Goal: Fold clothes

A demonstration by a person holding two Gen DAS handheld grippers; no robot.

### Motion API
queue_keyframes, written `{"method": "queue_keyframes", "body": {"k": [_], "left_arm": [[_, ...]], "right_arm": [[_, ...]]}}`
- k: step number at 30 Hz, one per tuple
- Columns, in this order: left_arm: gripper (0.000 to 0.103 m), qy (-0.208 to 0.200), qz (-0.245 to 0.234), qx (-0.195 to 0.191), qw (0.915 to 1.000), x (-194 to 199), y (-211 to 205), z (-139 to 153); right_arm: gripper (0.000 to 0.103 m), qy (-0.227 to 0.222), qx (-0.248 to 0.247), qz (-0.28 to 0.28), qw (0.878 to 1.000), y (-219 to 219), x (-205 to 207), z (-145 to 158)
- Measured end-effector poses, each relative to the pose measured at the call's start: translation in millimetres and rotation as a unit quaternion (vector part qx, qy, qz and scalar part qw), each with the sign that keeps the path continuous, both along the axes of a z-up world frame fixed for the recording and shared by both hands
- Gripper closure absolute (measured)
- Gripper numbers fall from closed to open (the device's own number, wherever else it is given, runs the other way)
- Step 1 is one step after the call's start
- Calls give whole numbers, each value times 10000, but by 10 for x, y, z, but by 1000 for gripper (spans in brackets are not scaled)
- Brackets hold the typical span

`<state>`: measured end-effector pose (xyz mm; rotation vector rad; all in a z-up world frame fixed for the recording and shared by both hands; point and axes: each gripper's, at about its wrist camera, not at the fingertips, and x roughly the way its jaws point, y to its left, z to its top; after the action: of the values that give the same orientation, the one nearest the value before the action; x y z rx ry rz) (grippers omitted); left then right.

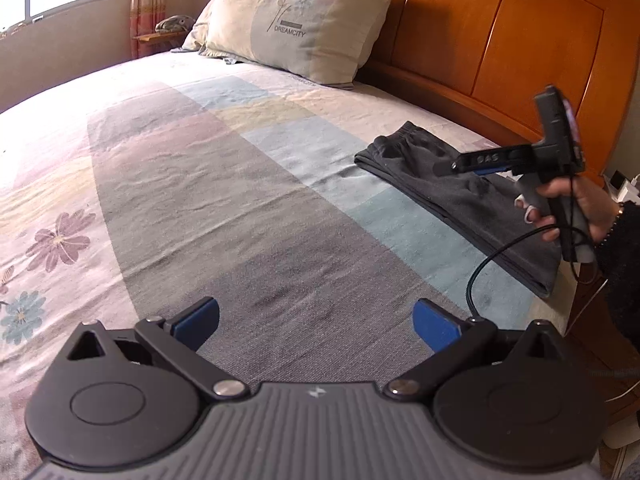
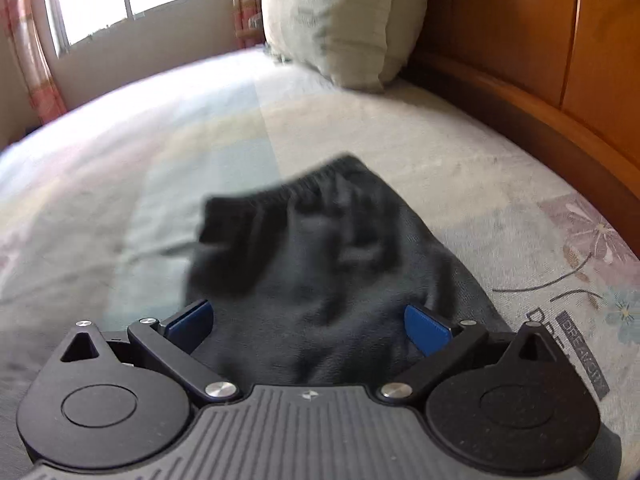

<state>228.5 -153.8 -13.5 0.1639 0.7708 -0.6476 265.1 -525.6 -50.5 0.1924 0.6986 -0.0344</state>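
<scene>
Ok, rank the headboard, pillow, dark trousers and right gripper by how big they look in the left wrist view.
1. Headboard, largest.
2. Pillow.
3. Dark trousers, though partly hidden behind the gripper.
4. Right gripper, smallest, even though it hangs nearer the camera than the pillow.

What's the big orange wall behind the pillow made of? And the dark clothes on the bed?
The headboard looks like wood with a glossy orange varnish: grain, panel seams and shine show. The dark clothes look like soft knit fabric, maybe fleece or cotton, matte, with a ribbed elastic waistband.
</scene>
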Motion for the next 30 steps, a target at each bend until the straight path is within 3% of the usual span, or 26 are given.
{"method": "queue_keyframes", "body": {"k": [3,6,11,16,23,30], "left_arm": [[1,-30,47,17,10000,-6,-11,28],[1,-74,-36,25,10000,-65,-20,75],[1,-231,-175,61,9996,-171,-17,163],[1,-295,-206,0,9994,-247,-15,232],[1,-418,-271,74,9987,-451,1,314],[1,-412,-139,8,9991,-553,108,324]], "right_arm": [[0,-8,85,332,9994,192,-36,-27],[0,320,115,290,9990,277,29,-250],[0,316,377,35,9988,318,-49,-77],[0,267,241,96,9993,412,-220,80],[0,451,377,-33,9983,407,-334,0],[0,39,490,-518,9974,388,-1006,96]]}}
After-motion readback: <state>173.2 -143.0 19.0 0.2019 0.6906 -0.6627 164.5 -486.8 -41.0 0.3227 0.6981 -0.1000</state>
